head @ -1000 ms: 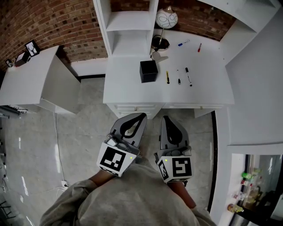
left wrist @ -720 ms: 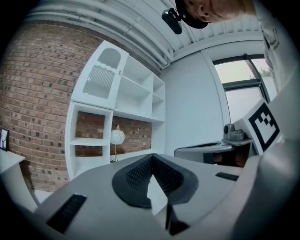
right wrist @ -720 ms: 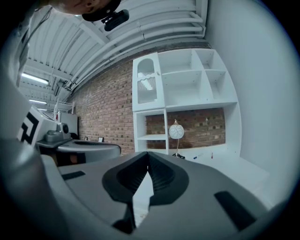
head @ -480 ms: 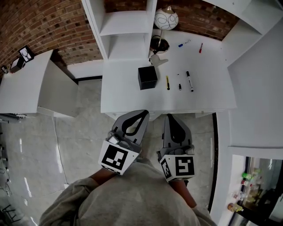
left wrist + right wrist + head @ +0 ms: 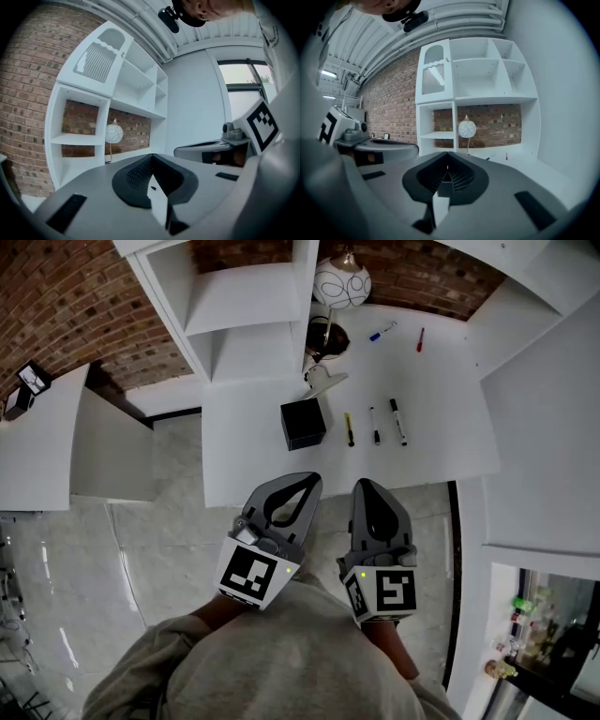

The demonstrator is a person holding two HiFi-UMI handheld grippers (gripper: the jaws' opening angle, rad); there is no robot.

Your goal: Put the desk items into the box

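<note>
On the white desk stand a black box and, to its right, a yellow pen, a small black pen and a black marker. Farther back lie a blue pen and a red pen. My left gripper and right gripper hang side by side at the desk's near edge, short of the box. Both are shut with nothing in them. The jaw tips meet in the left gripper view and the right gripper view.
A lamp with a white globe and dark base stands at the desk's back, next to a tall white shelf unit. A white wall panel bounds the desk's right side. A lower white table is at left.
Both grippers have moved forward together towards the desk; the desk and its items now lie closer below me. The jaws look the same.
</note>
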